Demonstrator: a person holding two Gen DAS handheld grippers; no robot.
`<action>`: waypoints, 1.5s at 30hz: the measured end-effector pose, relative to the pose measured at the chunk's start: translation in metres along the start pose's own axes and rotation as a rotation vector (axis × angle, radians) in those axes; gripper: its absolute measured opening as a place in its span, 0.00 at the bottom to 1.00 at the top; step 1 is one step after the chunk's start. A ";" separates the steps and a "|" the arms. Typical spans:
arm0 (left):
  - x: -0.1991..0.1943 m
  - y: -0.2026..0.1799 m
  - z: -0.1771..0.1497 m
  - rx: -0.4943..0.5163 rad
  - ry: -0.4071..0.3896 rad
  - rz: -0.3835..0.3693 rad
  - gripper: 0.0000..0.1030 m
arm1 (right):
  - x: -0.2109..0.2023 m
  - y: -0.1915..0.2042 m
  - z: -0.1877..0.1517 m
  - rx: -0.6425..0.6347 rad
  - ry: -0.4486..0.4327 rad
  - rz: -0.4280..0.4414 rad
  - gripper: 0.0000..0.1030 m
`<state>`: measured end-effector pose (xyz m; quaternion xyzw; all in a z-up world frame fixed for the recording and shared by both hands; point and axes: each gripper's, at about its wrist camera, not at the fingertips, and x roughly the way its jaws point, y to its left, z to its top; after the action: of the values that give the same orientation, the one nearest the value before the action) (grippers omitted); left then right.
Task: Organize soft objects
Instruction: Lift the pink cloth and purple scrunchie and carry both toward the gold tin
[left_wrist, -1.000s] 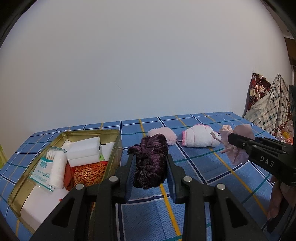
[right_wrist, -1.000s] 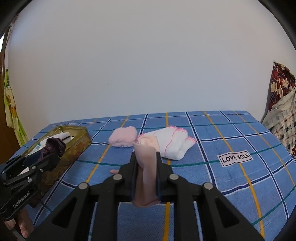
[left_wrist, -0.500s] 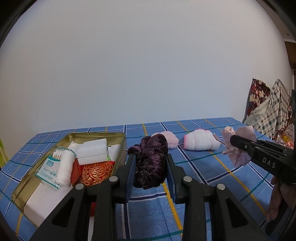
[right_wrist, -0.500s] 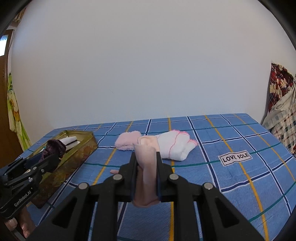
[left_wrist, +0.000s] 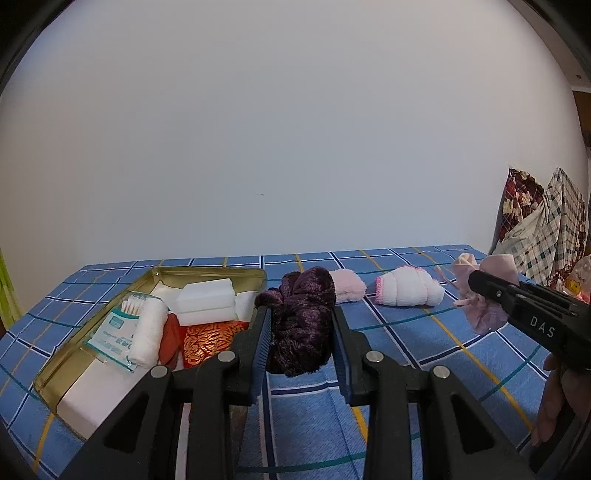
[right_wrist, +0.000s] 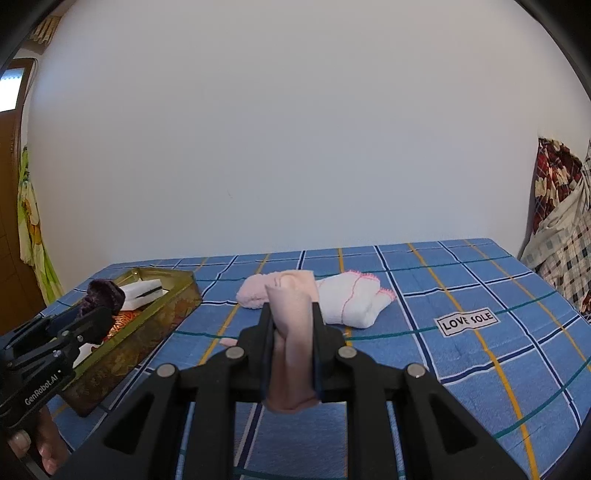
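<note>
My left gripper (left_wrist: 300, 317) is shut on a dark purple velvet scrunchie (left_wrist: 301, 321), held above the blue checked bedsheet beside the gold tin box (left_wrist: 155, 275). It also shows in the right wrist view (right_wrist: 96, 314), near the tin's front rim (right_wrist: 147, 325). My right gripper (right_wrist: 291, 314) is shut on a pale pink cloth (right_wrist: 291, 332), held above the sheet; it shows at the right of the left wrist view (left_wrist: 476, 282). A fluffy pink pad (left_wrist: 347, 286) and a rolled white cloth with pink trim (left_wrist: 408, 291) lie on the sheet.
The tin holds white sponges (left_wrist: 205, 301), a cotton swab packet (left_wrist: 118, 332), a white roll (left_wrist: 147, 338) and red-gold fabric (left_wrist: 207, 341). A "LOVE SOLE" label (right_wrist: 467, 322) is on the sheet. Patterned cloth bags (left_wrist: 535, 229) stand at the right. A white wall is behind.
Both grippers have risen and tilted up a little with their loads; the left one has drifted slightly right of the tin. Both grips hold as before.
</note>
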<state>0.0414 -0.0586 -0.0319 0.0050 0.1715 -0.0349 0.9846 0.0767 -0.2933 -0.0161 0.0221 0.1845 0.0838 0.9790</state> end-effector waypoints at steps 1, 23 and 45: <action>-0.001 0.000 0.000 0.000 -0.002 0.002 0.33 | -0.001 0.001 0.000 -0.001 -0.003 0.003 0.16; -0.017 0.018 -0.004 -0.021 -0.022 0.038 0.33 | 0.000 0.042 -0.005 -0.051 -0.014 0.052 0.16; -0.027 0.046 -0.007 -0.052 -0.026 0.073 0.33 | 0.008 0.081 -0.011 -0.092 -0.005 0.110 0.16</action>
<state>0.0170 -0.0113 -0.0297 -0.0151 0.1592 0.0053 0.9871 0.0669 -0.2120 -0.0233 -0.0127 0.1765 0.1458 0.9734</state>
